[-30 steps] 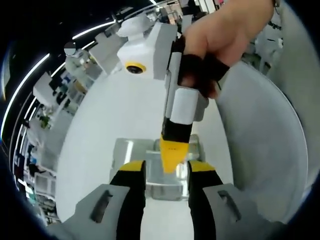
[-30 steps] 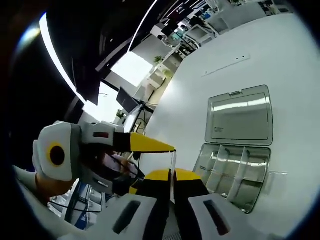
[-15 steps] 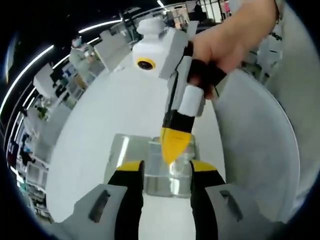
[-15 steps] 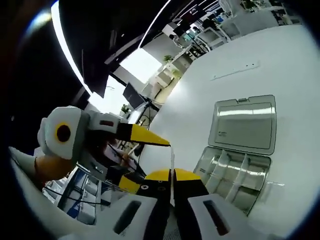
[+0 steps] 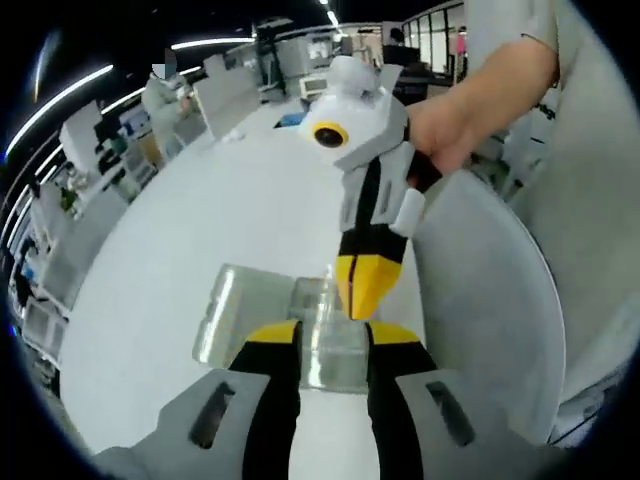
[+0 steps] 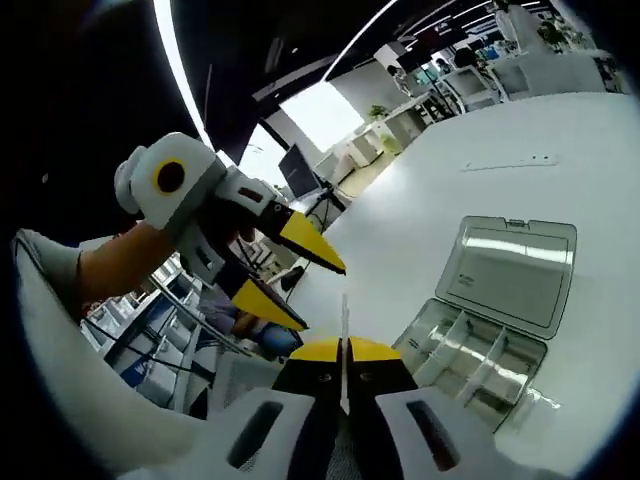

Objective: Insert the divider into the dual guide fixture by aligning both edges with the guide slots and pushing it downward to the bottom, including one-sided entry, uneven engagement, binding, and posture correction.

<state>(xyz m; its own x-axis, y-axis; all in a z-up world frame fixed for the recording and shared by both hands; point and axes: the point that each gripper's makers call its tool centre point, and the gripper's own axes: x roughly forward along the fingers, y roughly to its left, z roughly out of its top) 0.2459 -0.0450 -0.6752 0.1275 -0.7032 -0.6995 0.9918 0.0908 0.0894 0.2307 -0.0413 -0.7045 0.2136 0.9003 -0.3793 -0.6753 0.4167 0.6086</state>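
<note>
The right gripper (image 6: 343, 352) is pinching the clear divider (image 6: 344, 330) edge-on between its yellow tips, the thin plate standing up out of the closed jaws. Nothing is seated yet: the divider is hanging well above the white table (image 6: 520, 130), and the open clear compartment box (image 6: 478, 362) is lying ahead and to the right of those tips, lid folded back, a few partitions already standing in its tray.

Over in the left gripper view, the left gripper (image 5: 333, 334) is hovering with jaws spread, nothing between them, and the box (image 5: 300, 325) is sitting just beyond its tips. The right gripper (image 5: 368, 282) is dipping in from above, its yellow nose pointing down toward the tray; a hand (image 5: 450, 125) is wrapping its handle.

So the job is looking barely begun. Lining both divider edges up with the guide slots, pushing down to the floor, and any straightening if it binds are all still waiting.
</note>
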